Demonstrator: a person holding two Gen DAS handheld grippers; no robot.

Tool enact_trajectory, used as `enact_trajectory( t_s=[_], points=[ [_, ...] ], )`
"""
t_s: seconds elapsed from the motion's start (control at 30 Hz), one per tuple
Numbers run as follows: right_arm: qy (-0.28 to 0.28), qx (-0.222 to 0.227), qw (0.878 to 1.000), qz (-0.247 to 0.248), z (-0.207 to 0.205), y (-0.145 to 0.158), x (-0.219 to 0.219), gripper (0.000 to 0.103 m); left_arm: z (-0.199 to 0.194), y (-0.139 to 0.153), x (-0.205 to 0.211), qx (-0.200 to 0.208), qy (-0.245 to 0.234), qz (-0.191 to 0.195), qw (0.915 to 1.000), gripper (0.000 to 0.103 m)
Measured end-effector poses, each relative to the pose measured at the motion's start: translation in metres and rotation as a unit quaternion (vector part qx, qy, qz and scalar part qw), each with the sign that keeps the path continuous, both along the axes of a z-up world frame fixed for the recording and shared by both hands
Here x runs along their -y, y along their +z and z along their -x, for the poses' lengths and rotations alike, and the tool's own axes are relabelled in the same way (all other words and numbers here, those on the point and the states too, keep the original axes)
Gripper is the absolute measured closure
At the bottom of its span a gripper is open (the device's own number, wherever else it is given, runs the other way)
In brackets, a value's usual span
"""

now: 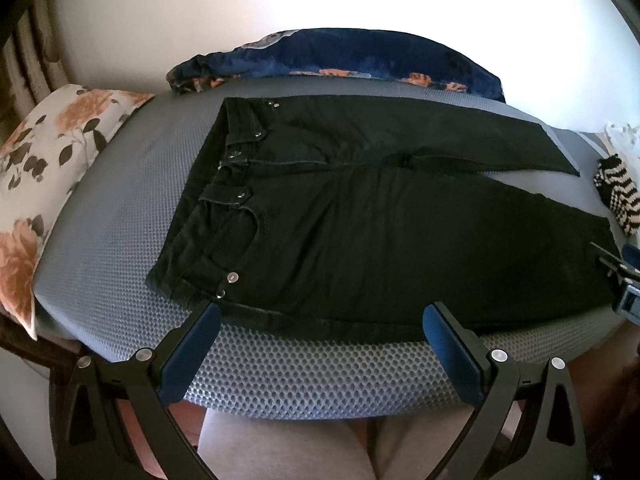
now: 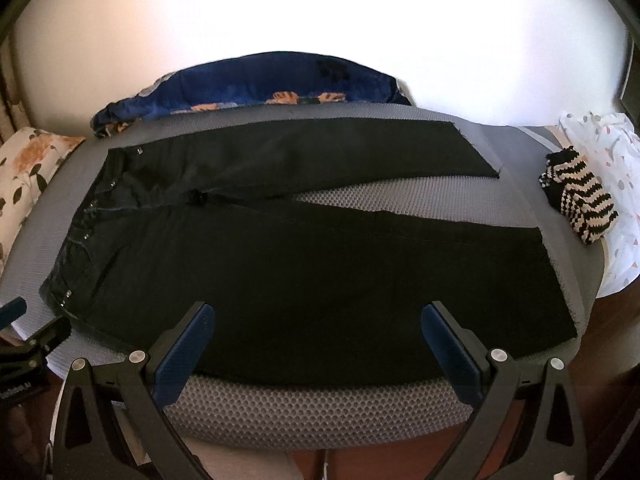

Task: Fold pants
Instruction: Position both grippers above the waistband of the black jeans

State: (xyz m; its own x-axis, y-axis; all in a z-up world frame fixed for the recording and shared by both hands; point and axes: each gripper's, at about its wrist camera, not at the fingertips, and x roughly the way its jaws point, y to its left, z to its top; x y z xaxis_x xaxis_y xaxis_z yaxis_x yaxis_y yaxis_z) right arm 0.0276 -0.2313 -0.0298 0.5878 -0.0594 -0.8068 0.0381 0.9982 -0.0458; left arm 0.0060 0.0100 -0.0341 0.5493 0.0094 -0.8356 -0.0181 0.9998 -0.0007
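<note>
Black pants (image 1: 360,216) spread flat on the gray mattress (image 1: 120,208), both our grippers empty at its near edge.

Our left gripper (image 1: 322,312) has its jaws wide apart just short of the waistband corner; our right gripper (image 2: 320,312) gapes likewise over the near leg. The dark cloth swallows seams and folds; the far leg's hem (image 2: 476,152) lies toward the right edge.

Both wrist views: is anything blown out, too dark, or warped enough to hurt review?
Left wrist: the wall behind is overexposed; the black pants hold seams and rivets, and the mattress edge bows from fisheye. Right wrist: same white glare; the pants read as a near-featureless dark mass, waistband detail faint.
</note>
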Motion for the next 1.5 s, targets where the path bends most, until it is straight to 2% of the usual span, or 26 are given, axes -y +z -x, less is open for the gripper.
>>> enact_trajectory(
  t_s=[1.5],
  points=[
    [-0.005,0.000,1.000,0.001,-0.0017,-0.0026,0.0064,0.001,-0.0044,-0.0021,0.0068,-0.004,-0.001,-0.018,0.9998,0.003]
  ],
)
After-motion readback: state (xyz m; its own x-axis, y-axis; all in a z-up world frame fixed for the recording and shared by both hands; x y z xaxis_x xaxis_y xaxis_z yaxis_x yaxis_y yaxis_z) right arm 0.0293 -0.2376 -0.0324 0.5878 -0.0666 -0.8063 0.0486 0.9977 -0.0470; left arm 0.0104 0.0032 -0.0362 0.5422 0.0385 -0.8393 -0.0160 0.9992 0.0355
